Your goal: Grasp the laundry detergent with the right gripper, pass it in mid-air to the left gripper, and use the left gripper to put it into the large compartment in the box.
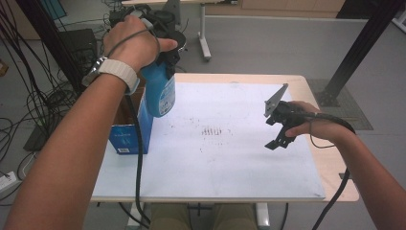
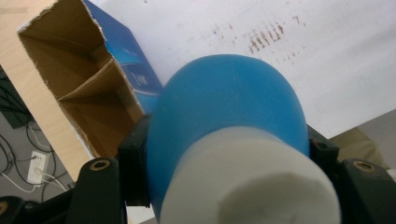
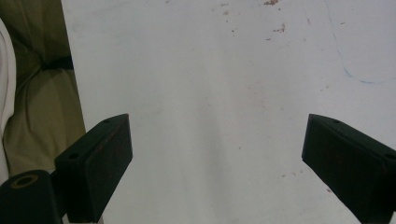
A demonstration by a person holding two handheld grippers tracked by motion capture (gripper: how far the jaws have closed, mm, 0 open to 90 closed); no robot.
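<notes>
The left tongs (image 1: pixel 165 60) are being held clamped on a blue bottle (image 1: pixel 159 93), which is being gripped near its upper end and carried in the air. In the high view the bottle is being seen hanging upright above the open cardboard box (image 1: pixel 128 129), clear of the surface (image 1: pixel 239 163) and just over the box's right-hand wall. In the left gripper view the bottle (image 2: pixel 229 102) is being shown pressed between the two black jaws, its white cap (image 2: pixel 252 182) pointing toward the camera and its blue body extending away. The box (image 2: pixel 88 93) is being seen beyond it, open at the top, with a cardboard divider splitting the interior into compartments and a blue printed outer face.

The right tongs (image 1: pixel 280 127) are being held well apart from the bottle, at the right side of the surface, hovering above the white sheet (image 1: pixel 230 158). In the right gripper view these tongs (image 3: pixel 217 158) are being shown with jaws spread wide and nothing between them. Small dark marks (image 1: pixel 213 131) are being noted near the sheet's centre.
</notes>
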